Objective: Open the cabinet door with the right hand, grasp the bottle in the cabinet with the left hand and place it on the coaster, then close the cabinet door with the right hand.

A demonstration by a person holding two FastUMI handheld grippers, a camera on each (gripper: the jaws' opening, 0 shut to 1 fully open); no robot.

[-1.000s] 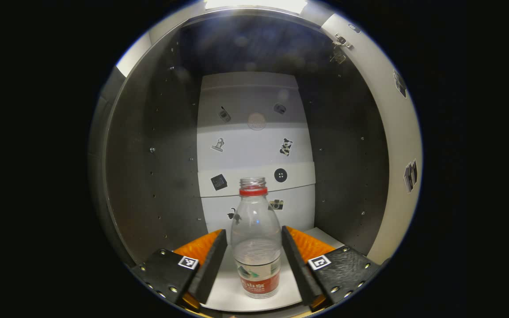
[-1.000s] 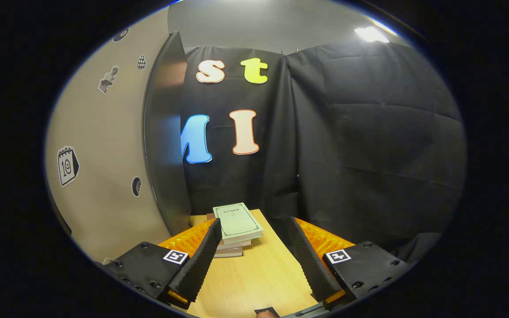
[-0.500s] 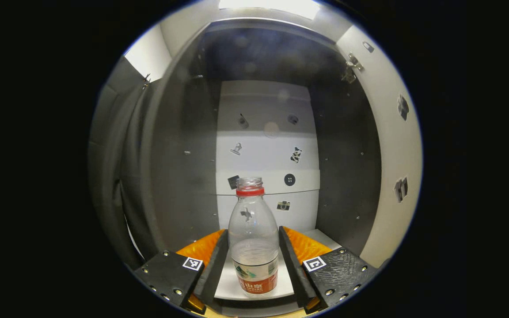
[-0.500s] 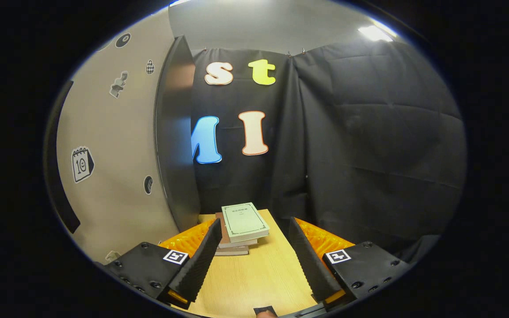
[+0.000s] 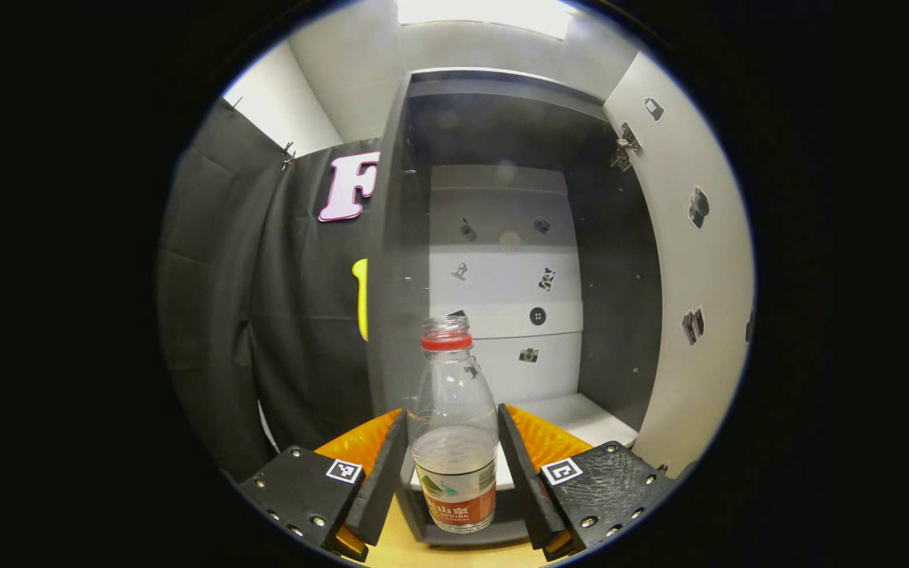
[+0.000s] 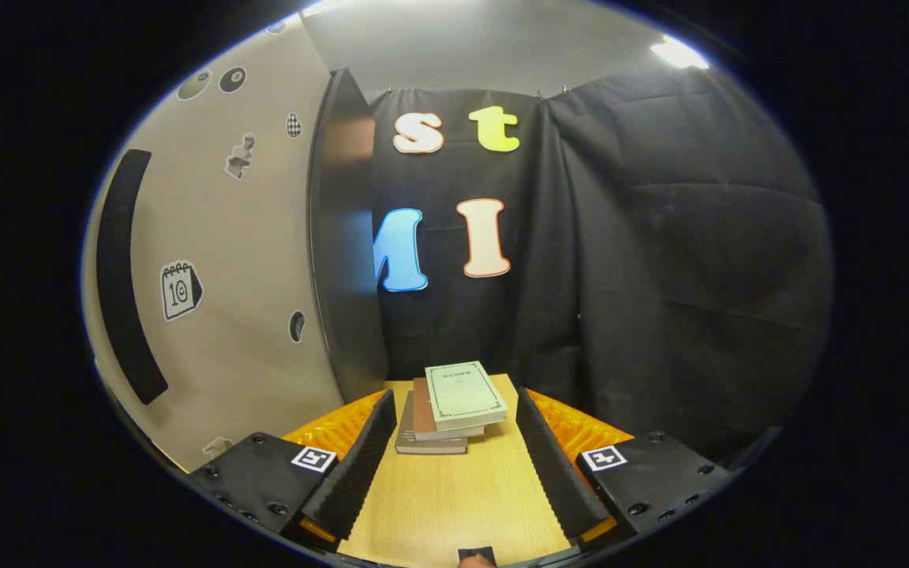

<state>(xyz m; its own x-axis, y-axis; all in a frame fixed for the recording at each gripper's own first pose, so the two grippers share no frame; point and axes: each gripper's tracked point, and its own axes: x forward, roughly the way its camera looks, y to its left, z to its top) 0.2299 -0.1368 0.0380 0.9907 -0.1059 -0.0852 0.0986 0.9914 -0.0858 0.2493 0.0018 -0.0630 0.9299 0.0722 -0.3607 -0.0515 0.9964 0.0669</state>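
Note:
A clear plastic bottle (image 5: 454,426) with a red neck ring, no cap and a red label stands upright between my left gripper's (image 5: 452,473) fingers, which press on both its sides. It is in front of the open cabinet (image 5: 502,260), just outside the cabinet's front edge. The cabinet's pale floor (image 5: 581,416) lies behind it. The open door (image 5: 695,268) hangs at the right. In the right gripper view my right gripper (image 6: 454,461) is open over the wooden table (image 6: 454,513), with the door's beige face (image 6: 226,260) and long dark handle (image 6: 125,276) to its left.
A stack of books (image 6: 454,404) lies on the table ahead of the right gripper, close to the black cloth wall (image 6: 660,276). A dark cabinet panel (image 6: 348,252) stands upright beside the books. Black cloth (image 5: 265,315) also hangs left of the cabinet.
My left gripper closed on the bottle and drew back out of the cabinet with it. The right gripper backed off a little, bringing the door handle into view.

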